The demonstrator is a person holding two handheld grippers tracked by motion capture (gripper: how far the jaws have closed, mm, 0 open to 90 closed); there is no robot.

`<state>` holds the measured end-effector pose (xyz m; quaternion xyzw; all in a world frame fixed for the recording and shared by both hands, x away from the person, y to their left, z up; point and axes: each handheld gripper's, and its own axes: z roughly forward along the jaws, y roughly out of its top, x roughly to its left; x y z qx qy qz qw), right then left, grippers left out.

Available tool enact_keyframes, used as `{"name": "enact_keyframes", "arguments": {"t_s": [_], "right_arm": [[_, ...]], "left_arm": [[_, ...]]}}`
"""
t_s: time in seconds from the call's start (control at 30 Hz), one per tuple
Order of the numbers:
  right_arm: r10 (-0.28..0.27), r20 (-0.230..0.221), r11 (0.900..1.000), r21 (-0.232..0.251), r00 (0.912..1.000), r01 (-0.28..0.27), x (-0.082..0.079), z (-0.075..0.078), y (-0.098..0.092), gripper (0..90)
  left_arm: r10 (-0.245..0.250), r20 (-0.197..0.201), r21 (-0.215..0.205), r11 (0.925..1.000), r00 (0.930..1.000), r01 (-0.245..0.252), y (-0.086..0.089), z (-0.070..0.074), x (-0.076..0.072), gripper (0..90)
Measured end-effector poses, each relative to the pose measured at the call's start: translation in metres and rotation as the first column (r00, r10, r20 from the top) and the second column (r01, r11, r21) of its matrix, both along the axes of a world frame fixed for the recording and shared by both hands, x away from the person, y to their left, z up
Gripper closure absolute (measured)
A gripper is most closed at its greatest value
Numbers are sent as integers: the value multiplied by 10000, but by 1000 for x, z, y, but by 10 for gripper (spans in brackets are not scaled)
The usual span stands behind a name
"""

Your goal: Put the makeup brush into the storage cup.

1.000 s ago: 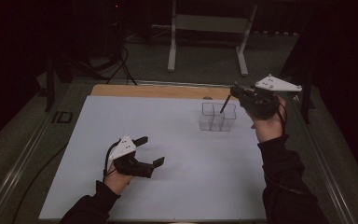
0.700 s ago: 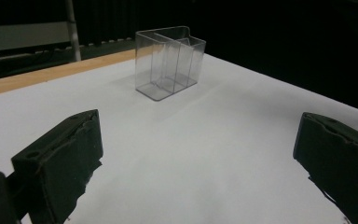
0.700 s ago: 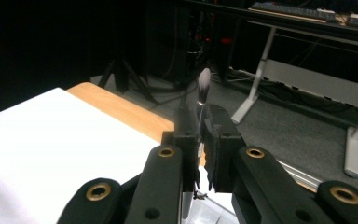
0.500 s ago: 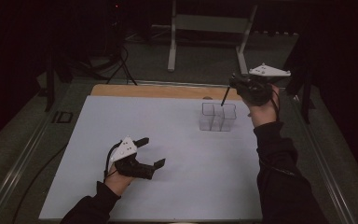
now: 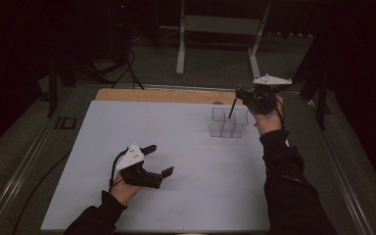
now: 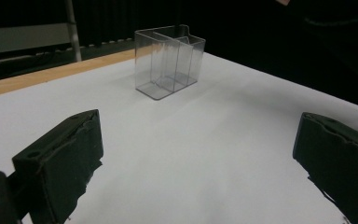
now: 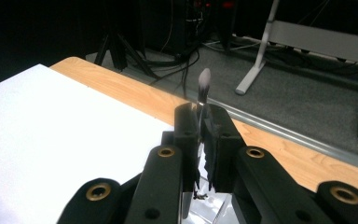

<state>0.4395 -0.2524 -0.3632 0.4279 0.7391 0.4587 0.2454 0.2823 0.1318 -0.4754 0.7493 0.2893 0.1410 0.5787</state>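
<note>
Thin dark brush (image 5: 232, 108) clamped between the closed jaws of the right gripper (image 5: 245, 95), slanting down, lower end at the rim of the clear divided holder (image 5: 228, 123), over its right compartment. In the right gripper view, pale bristle tip (image 7: 204, 83) pointing up past the jaws. Holder standing on the white mat (image 5: 127, 127), far right part. Left gripper (image 5: 157, 160) low over the mat, well apart, jaws wide and holding nothing.

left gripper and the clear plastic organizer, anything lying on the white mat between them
Nothing. In the left gripper view, bare white mat runs from the open left gripper to the clear plastic two-compartment organizer; the high view shows the same bare stretch.
</note>
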Motion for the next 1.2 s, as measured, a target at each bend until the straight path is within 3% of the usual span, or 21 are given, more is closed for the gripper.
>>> {"name": "enact_keyframes", "arguments": {"t_s": [0.47,0.73,0.97,1.2], "right_arm": [[-181,-467,9997,-189,9987,172,9,-19,2,843],[-425,-679,9974,-607,9968,384,14,-32,4,843],[-352,-969,9978,-587,9947,296,16,-41,6,842],[-93,-1543,9980,-626,9880,-4,18,-54,11,842]], "left_arm": [[-62,-126,-93,9999,9999,61,0,-1,1,31],[-60,-141,-93,9999,9999,58,0,-1,1,31],[-70,-184,-122,9999,9998,68,1,-2,1,31],[-60,-189,-121,9999,9998,57,1,-2,1,31]]}}
